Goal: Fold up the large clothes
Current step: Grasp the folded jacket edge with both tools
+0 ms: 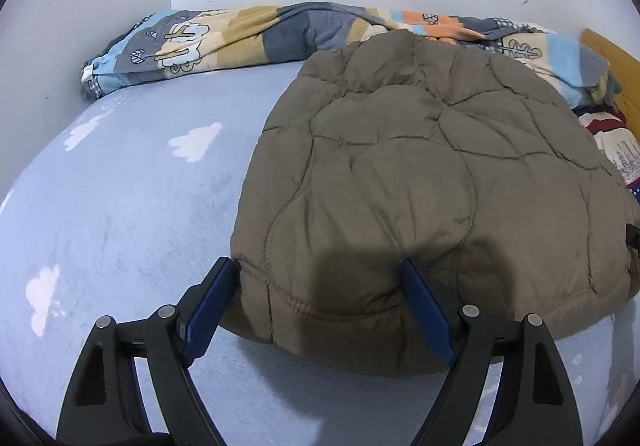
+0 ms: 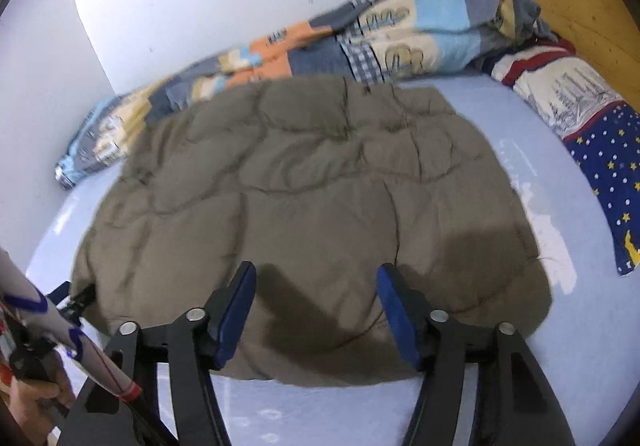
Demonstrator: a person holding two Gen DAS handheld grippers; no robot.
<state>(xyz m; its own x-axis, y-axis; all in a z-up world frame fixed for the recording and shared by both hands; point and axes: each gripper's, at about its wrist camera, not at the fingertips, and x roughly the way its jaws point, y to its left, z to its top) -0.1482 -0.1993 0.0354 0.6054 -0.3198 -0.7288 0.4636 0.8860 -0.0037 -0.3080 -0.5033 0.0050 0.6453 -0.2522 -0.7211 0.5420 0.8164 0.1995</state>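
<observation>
An olive-brown quilted jacket [image 1: 420,182] [image 2: 304,198] lies spread flat on a pale blue bed sheet [image 1: 132,206] [image 2: 568,346]. My left gripper [image 1: 320,270] is open over the jacket's near left corner, with the hem between its blue pads [image 1: 212,310]; the left pad sits at the jacket's side edge. My right gripper [image 2: 316,270] is open above the near hem, towards the jacket's right half, with nothing pinched. In the right wrist view a hand [image 2: 32,394] in a white patterned sleeve holds the left gripper at the lower left.
A rolled patchwork quilt [image 1: 240,42] [image 2: 360,42] runs along the white wall behind the jacket. A pillow with stars and stripes [image 2: 592,142] [image 1: 616,150] lies at the right, against a wooden headboard [image 2: 580,6]. Bare sheet shows left of the jacket.
</observation>
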